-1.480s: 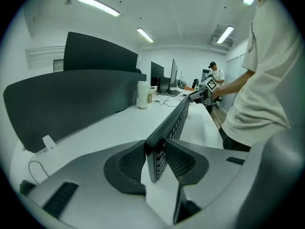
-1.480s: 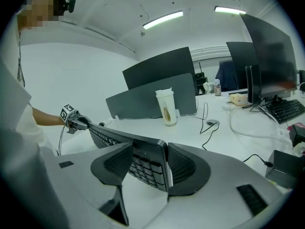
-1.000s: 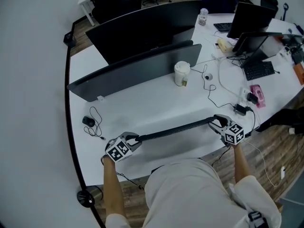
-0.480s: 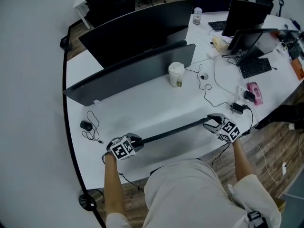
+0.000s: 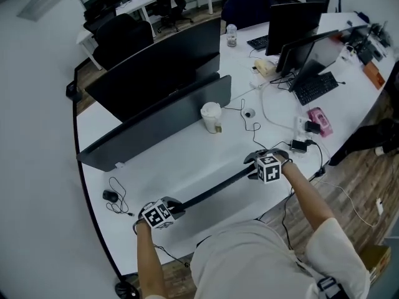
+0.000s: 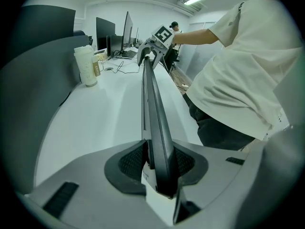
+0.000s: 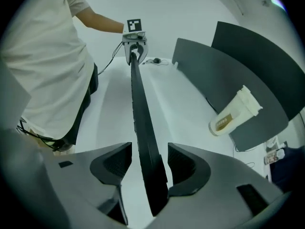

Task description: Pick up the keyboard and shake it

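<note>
Two claws: left claw, right claw. Three keyboards: near keyboard, middle keyboard, far keyboard. Two dark curved panels: front panel, rear panel. One cup, one bottle, one mouse, one counter.

- We see a white desk with a grey curved partition standing across it.
- We find a white lidded cup upright just in front of that partition.
- We spot a black mouse with a looped cable near the desk's left edge.
- We note a pink object far to the right, near two dark monitors.
</note>
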